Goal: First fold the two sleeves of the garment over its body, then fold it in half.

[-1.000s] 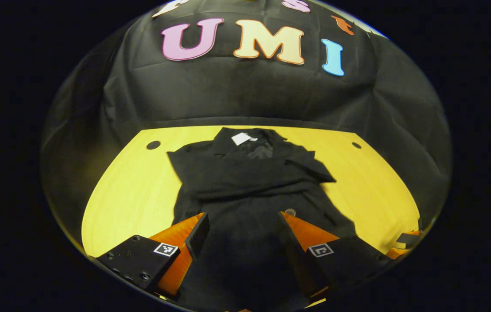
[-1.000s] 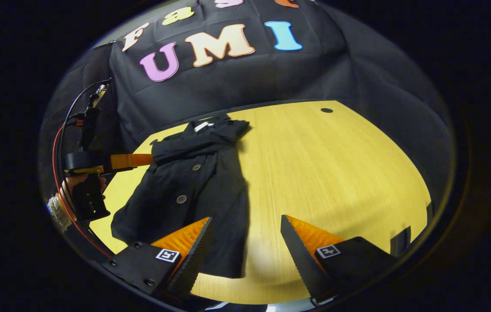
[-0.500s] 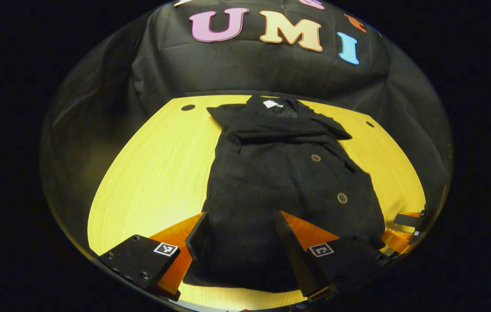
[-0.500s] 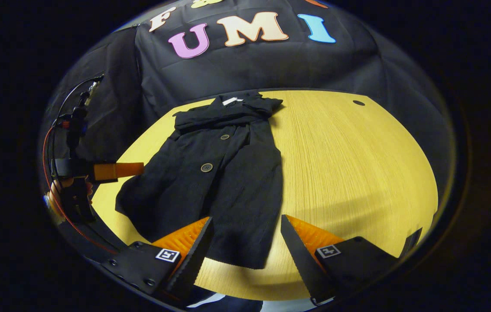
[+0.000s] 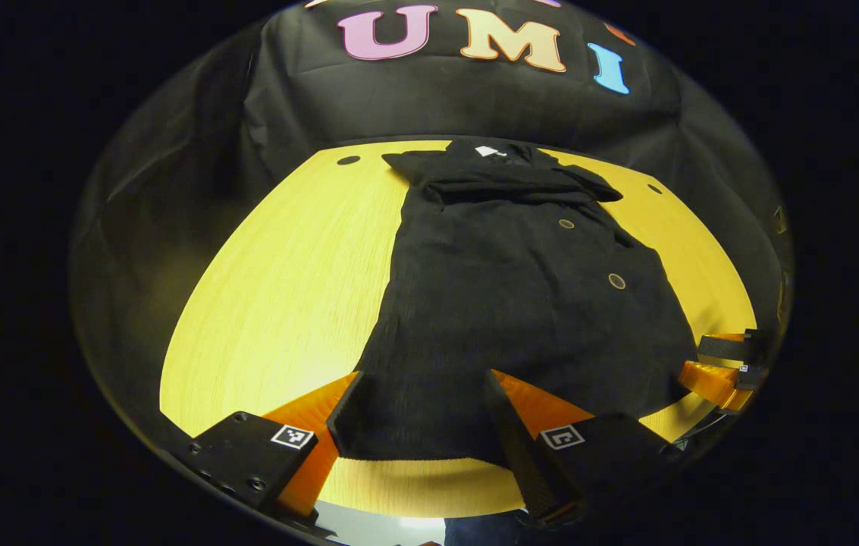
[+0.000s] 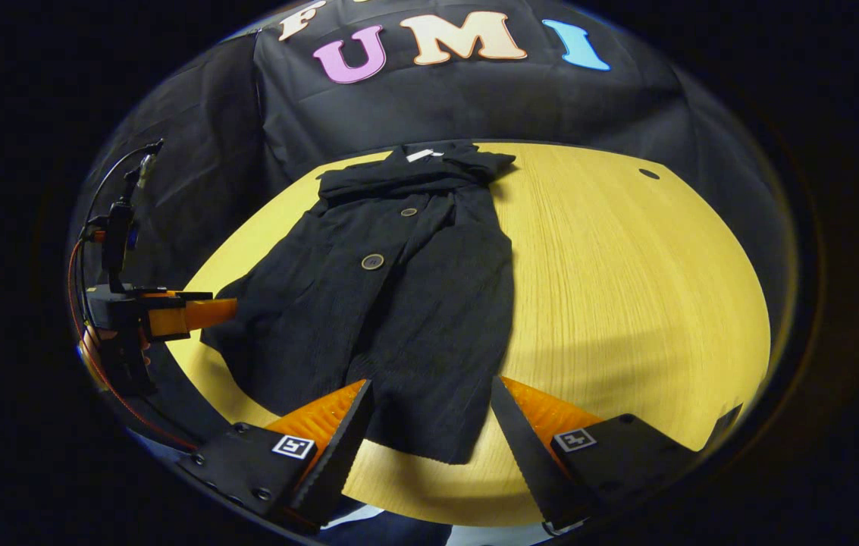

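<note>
I am holding both claws spread wide above the near edge of the yellow bench (image 5: 262,303), where the black garment (image 5: 520,303) is lying flat, collar toward the booth's far wall and hem toward me. Its sleeves are lying folded across the chest just below the collar — a dark band in both views. In the left gripper view, the left claw (image 5: 420,413) is hovering released over the hem, gripping nothing, while the right claw's orange fingers are showing at the garment's lower right corner. In the right gripper view, the right claw (image 6: 429,425) is hanging released over the hem's right corner — two round buttons (image 6: 372,262) are showing on the garment's front.
</note>
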